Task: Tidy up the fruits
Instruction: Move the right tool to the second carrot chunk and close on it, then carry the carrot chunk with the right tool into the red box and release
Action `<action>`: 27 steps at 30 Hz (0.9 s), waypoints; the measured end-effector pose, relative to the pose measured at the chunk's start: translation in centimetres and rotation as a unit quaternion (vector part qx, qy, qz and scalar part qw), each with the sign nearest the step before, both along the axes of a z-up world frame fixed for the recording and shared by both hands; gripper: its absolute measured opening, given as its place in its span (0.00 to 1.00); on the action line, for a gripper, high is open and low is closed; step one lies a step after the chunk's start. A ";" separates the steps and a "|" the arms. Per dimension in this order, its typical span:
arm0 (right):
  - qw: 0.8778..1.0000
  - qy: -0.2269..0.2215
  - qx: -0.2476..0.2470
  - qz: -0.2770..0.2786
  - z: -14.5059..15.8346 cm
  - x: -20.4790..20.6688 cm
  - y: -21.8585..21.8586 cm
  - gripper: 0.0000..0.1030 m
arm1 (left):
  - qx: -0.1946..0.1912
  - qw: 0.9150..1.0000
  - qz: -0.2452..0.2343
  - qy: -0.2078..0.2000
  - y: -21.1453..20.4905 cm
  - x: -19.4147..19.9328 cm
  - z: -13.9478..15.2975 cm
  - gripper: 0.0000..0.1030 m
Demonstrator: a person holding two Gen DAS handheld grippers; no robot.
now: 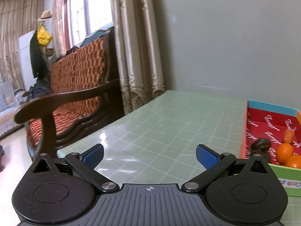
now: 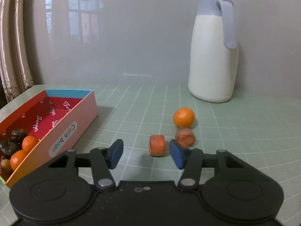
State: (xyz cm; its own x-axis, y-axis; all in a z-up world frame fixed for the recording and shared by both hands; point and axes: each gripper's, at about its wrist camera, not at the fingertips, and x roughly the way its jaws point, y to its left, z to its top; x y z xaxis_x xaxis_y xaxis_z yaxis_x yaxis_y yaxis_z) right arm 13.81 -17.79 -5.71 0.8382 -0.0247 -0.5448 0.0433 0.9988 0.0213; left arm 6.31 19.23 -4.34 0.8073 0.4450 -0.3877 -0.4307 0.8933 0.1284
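Observation:
A colourful cardboard box [image 2: 71, 133] with a red inside stands on the green table at the left of the right wrist view; it also shows in the left wrist view [image 1: 267, 120]. It holds oranges [image 2: 29, 143] and dark fruits [image 2: 11, 145]. On the table lie an orange [image 2: 183, 117], a mottled round fruit [image 2: 184, 137] and an orange-red chunk [image 2: 157, 145]. My right gripper [image 2: 145, 155] is open and empty, just in front of the chunk. My left gripper [image 1: 149, 156] is open and empty, left of the box.
A tall white jug with a blue-grey lid and handle [image 2: 214, 49] stands at the back right against the wall. A wooden sofa [image 1: 75, 94] and curtains [image 1: 135, 47] lie beyond the table's left edge [image 1: 105, 130].

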 end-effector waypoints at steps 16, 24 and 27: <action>0.999 0.041 0.012 -0.018 -1.5 3.3 -1.1 0.22 | 0.005 1.000 0.009 -0.011 1.1 -0.5 -0.2 1.00; 1.000 0.022 0.004 0.007 -1.2 3.1 0.0 0.21 | 0.002 1.000 0.006 -0.012 0.9 -0.6 -0.2 1.00; 0.999 0.001 0.015 0.033 -0.2 2.4 1.0 0.21 | -0.002 1.000 0.008 -0.013 1.0 -0.6 -0.2 1.00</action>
